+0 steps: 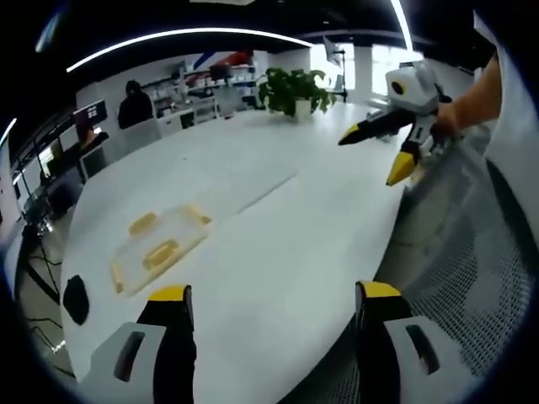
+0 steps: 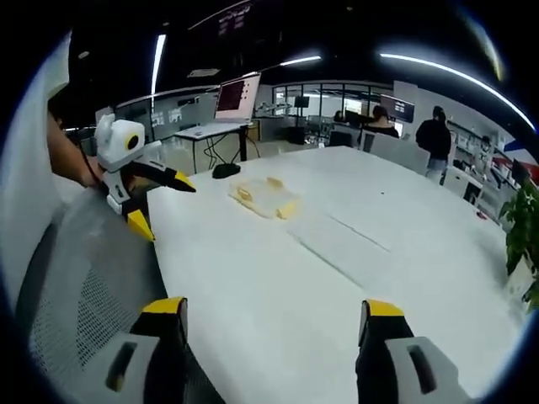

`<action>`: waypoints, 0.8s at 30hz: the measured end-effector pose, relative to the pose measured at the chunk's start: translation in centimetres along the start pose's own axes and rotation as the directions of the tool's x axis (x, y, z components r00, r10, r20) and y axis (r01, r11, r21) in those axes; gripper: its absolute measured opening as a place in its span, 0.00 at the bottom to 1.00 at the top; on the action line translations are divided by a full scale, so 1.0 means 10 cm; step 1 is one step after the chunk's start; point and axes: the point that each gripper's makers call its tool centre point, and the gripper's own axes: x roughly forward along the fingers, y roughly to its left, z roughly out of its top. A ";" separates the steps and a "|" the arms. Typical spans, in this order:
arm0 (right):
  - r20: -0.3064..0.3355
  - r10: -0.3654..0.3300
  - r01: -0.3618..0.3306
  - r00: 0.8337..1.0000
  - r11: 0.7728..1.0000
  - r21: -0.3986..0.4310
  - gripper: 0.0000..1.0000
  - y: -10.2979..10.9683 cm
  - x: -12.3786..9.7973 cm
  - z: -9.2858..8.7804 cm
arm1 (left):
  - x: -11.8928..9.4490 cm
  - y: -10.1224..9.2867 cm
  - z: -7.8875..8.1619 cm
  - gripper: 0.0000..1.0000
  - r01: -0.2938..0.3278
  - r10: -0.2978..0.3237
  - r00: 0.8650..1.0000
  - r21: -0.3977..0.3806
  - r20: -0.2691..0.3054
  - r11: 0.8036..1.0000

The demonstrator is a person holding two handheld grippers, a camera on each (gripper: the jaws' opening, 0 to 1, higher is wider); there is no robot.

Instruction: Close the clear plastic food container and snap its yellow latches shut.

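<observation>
Nothing is done yet: the container (image 1: 160, 248) lies untouched on the surface (image 1: 278, 252), well ahead of both released, empty claws (image 1: 274, 311) (image 2: 274, 324).

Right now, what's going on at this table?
A person holds a pair of tongs in each hand above a long white table. Both pairs are open and hold nothing: the left tongs and the right tongs hang over the near edge, by a mesh chair. The clear food container with yellow latches lies further along the table, untouched. A potted plant stands at the far end. Closing hasn't begun.
</observation>
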 end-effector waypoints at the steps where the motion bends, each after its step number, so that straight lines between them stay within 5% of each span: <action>1: 0.001 0.001 -0.001 1.000 1.000 0.002 0.83 -0.01 0.01 0.00 | 0.00 0.02 -0.01 0.77 -0.002 0.002 1.000 0.002 -0.003 1.000; 8: -0.005 0.025 -0.025 1.000 1.000 -0.001 0.83 -0.02 0.09 0.03 | -0.01 0.09 0.00 0.79 0.021 -0.020 1.000 -0.051 0.015 0.998; 24: -0.014 0.042 -0.043 0.999 0.999 -0.030 0.77 -0.09 0.22 0.16 | 0.02 0.23 -0.06 0.77 0.014 -0.015 1.000 -0.027 -0.017 1.000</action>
